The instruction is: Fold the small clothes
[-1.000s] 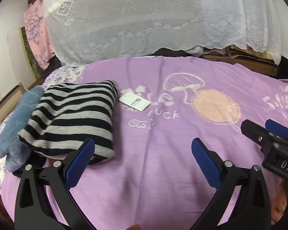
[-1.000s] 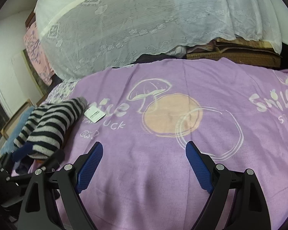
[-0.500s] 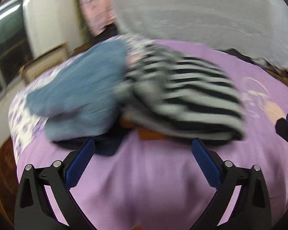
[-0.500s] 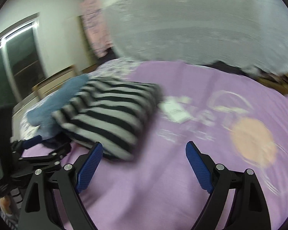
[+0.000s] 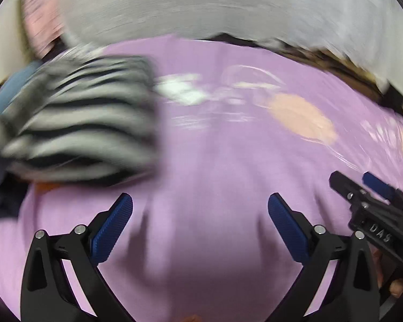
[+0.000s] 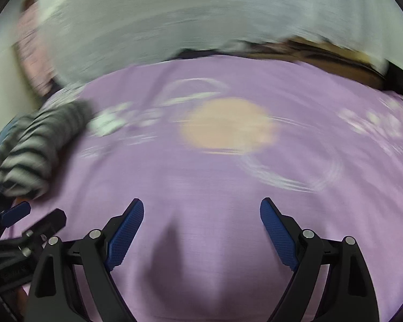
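Here we find the purple bedspread [image 6: 201, 187] under both spread, empty grippers, left gripper [image 5: 200, 212] and right gripper [image 6: 201, 214]; the striped garment [image 5: 78, 123] lies far left, white lace cloth [image 6: 201, 13] behind.

Black two-finger grippers showing blue ribbed pads

The left gripper [image 5: 200, 222] and right gripper [image 6: 201, 228] are each showing glossy black plastic arms, silver round screws at the joints, and blue textured pads [image 5: 112, 229] on the inner faces. White lettering is showing on the right gripper's black body, and a bit of skin is peeking beneath it.
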Motion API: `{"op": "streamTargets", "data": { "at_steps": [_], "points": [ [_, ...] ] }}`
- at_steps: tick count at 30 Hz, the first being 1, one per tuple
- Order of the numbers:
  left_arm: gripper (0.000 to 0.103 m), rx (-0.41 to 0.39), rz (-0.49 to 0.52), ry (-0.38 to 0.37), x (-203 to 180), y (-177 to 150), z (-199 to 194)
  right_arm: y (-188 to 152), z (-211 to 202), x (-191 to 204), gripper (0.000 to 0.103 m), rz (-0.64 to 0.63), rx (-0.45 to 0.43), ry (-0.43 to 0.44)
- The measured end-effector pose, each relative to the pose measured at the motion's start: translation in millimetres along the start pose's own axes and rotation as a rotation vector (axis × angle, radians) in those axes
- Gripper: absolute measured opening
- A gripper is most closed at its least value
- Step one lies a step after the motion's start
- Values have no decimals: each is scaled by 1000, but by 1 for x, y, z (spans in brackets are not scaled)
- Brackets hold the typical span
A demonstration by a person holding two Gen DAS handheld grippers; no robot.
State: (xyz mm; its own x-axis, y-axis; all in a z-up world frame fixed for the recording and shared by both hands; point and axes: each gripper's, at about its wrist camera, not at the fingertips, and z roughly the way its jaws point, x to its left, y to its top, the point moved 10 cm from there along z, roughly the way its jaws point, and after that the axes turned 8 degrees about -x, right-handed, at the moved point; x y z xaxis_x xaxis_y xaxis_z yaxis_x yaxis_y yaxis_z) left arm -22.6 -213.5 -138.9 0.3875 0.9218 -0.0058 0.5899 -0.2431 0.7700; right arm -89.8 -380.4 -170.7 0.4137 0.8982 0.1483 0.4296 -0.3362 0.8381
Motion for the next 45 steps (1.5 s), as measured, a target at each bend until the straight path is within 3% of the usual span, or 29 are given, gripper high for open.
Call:
{"op": "streamTargets", "data": {
  "at_steps": [3,6,9,14,16,19,22,29,37,42,45],
  "points": [
    [98,32,43,-39,-45,-8,25,-8,0,-54,90,68,12,-96],
    [99,102,46,-64,-68,-36,47,-23,9,-74,95,114,42,-115],
    [99,102,54,-58,-66,-39,48,-40,25,-74,100,103,101,-128],
    [99,88,68,-41,-68,-40,44,-39,20,-67,100,76,88,-137],
    [99,84,91,-25,-69,-42,42,-36,16,-57,100,39,62,-103],
    [99,77,146,-4,-72,-41,44,-40,21,-51,100,27,90,-72],
    [99,86,136,-19,-72,-41,45,-41,21,-54,100,44,101,-64],
    [99,84,100,-62,-65,-37,37,-30,7,-47,100,42,24,-45],
    [99,-72,116,131,-11,-16,-12,-14,-15,6,100,-2,-44,80],
    [99,-38,67,147,21,-27,-12,-16,-20,37,100,-69,-50,117],
    [99,39,-7,73,21,-45,0,-25,-18,37,100,-84,-24,98]
  ]
}}
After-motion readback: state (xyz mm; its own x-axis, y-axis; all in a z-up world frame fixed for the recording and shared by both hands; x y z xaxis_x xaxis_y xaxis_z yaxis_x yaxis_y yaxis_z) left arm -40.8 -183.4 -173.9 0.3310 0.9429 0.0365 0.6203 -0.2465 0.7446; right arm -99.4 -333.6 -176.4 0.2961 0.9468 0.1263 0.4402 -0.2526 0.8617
